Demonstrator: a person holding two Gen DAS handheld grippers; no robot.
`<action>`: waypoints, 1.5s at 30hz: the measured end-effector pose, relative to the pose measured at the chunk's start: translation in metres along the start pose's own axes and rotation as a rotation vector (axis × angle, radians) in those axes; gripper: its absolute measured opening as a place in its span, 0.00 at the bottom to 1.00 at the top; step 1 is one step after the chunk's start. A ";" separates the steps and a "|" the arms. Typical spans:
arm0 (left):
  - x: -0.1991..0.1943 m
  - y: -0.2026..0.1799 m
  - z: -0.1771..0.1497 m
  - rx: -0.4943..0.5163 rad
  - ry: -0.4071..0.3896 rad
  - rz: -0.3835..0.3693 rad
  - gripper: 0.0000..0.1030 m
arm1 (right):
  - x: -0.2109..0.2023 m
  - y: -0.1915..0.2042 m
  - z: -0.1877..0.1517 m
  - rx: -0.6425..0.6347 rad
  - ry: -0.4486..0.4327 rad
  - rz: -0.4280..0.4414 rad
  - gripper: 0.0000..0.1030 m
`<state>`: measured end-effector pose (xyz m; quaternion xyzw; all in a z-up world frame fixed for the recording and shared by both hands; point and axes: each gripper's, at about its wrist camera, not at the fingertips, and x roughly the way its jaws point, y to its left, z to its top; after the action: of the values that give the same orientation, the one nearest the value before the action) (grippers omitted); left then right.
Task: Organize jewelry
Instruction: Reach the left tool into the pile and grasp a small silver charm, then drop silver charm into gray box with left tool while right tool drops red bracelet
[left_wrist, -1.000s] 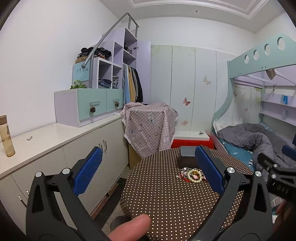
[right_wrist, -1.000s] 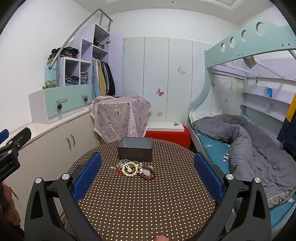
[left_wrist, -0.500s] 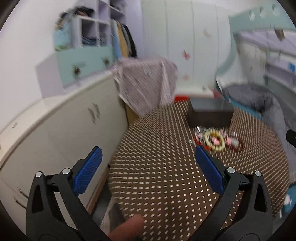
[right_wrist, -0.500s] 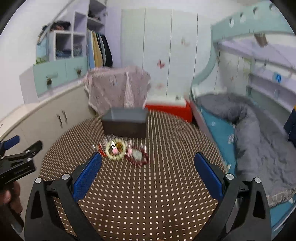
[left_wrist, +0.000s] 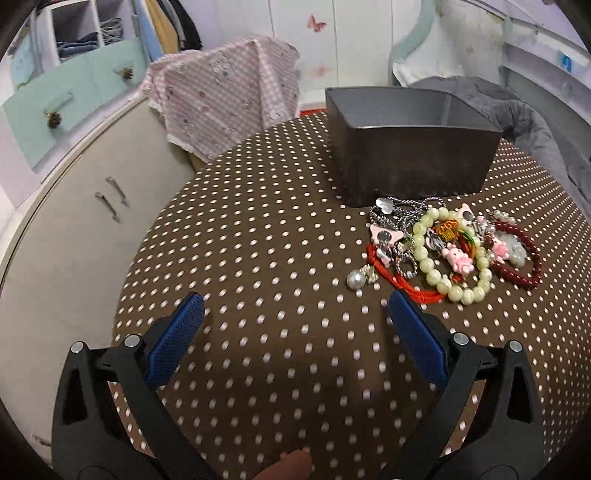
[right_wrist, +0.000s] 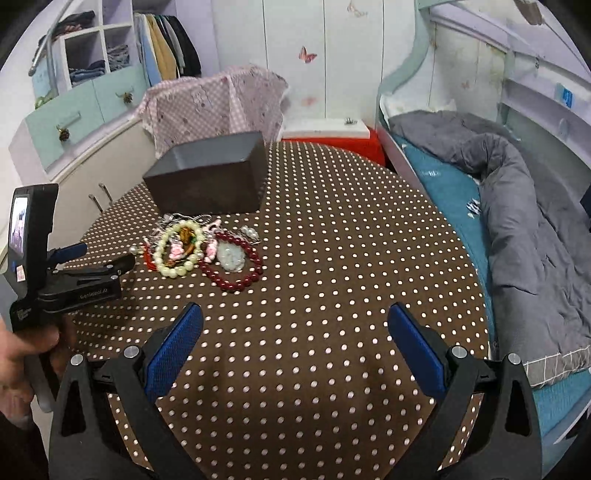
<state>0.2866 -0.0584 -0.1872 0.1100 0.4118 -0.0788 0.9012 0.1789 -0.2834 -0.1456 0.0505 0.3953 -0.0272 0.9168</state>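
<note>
A pile of jewelry (left_wrist: 447, 251) lies on the brown dotted round table (left_wrist: 258, 258), in front of an open dark grey box (left_wrist: 410, 144). It holds a pale green bead bracelet (left_wrist: 436, 273), a dark red bead bracelet (left_wrist: 528, 258), red cord, a pearl and silver chains. My left gripper (left_wrist: 295, 325) is open and empty, low over the table, left of and short of the pile. My right gripper (right_wrist: 295, 328) is open and empty, nearer than the pile (right_wrist: 199, 251) and box (right_wrist: 210, 181). The left gripper also shows at the left of the right wrist view (right_wrist: 70, 266).
A cream cabinet (left_wrist: 55, 229) runs along the left of the table. A pink checked cloth (left_wrist: 229, 92) covers something behind it. A bed with a grey duvet (right_wrist: 517, 206) stands close on the right. A red and white box (right_wrist: 328, 136) sits beyond the table.
Both grippers have moved forward and tilted down toward the table, so the jewelry and box now appear much closer. Both stay open and empty.
</note>
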 end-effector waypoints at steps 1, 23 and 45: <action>0.002 0.000 0.002 0.003 0.004 -0.007 0.93 | 0.005 0.000 0.003 0.003 0.008 0.005 0.93; -0.007 0.009 -0.005 -0.041 -0.009 -0.261 0.11 | 0.057 0.001 0.031 -0.054 0.126 0.102 0.76; -0.074 0.034 0.023 -0.091 -0.170 -0.249 0.12 | 0.002 0.032 0.089 -0.260 -0.012 0.270 0.06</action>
<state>0.2631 -0.0277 -0.1116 0.0102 0.3476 -0.1803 0.9201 0.2472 -0.2621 -0.0844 -0.0161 0.3797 0.1471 0.9132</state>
